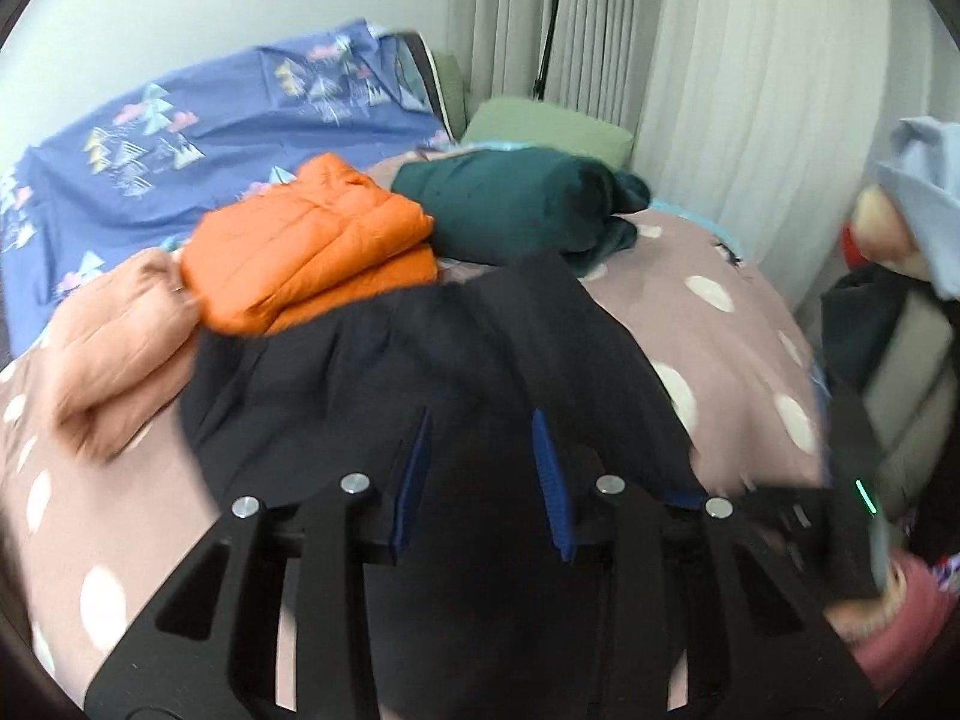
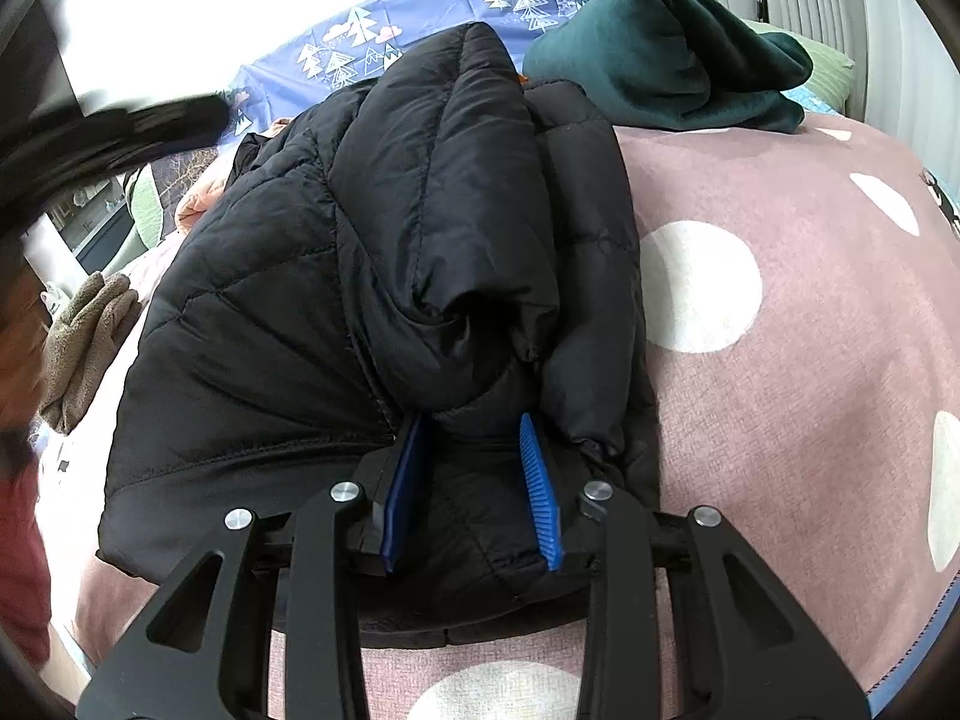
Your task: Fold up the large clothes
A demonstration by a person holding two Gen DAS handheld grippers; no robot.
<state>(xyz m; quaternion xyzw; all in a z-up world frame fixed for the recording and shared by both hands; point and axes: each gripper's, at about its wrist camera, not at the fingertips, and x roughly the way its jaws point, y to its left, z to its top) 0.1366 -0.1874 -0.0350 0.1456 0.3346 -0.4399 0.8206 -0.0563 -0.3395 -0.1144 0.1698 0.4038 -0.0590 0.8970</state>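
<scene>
Black jacket (image 2: 384, 276) half folded on the spotted bed (image 2: 780, 360); my right gripper (image 2: 474, 480) pinches a bunched fold at its near edge.

My left gripper (image 1: 480, 468) hangs over the jacket, jaws partly parted, nothing seen between them. Risk: the slick puffy fold could spring open if my pinch slips. I count one black jacket, one orange (image 1: 306, 240), one teal bundle (image 1: 516, 204), one peach garment (image 1: 114, 354).
</scene>
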